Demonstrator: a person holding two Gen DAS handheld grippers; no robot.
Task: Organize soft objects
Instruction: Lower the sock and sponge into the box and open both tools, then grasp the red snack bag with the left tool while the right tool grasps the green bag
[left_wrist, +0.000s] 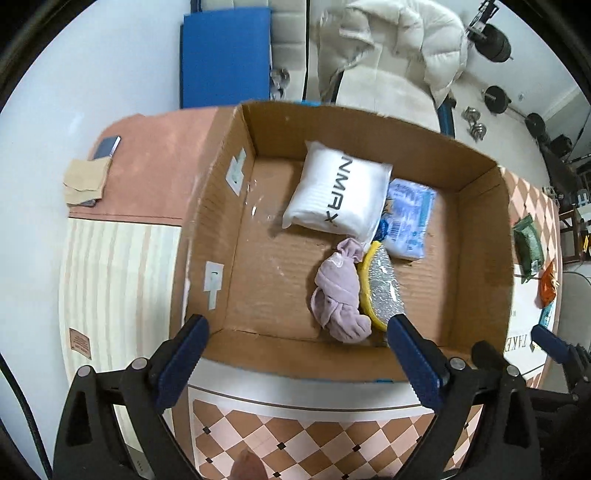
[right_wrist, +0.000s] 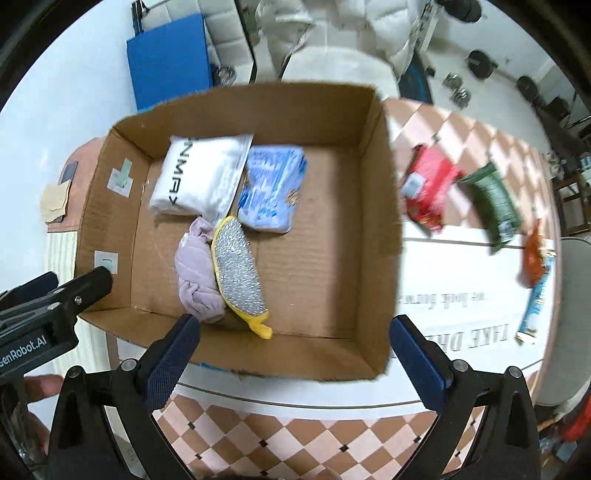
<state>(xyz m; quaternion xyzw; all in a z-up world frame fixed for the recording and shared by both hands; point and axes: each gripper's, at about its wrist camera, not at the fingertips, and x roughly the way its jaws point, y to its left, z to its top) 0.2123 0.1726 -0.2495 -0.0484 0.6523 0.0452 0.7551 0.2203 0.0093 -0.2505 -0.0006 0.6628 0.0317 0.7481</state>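
Beyond the box (right_wrist: 384, 221), the red packet (right_wrist: 424, 188) looked light, crinkly; I'd pinch its edge. Both my tongs (right_wrist: 295, 343) hung spread, empty.

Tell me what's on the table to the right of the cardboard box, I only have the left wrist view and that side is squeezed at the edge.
Observer: The right wrist view shows a red packet lying on the table just past the cardboard box's right wall.
Operator: Anything next to it?
Observer: A green packet lies further right, apart from the red one.
Operator: Is the right gripper holding anything?
Observer: No. The right gripper is open and empty, over the box's near edge.
Operator: Where is the left gripper from that side?
Observer: One tip of the left gripper shows at the box's left wall. In its own view it is open.
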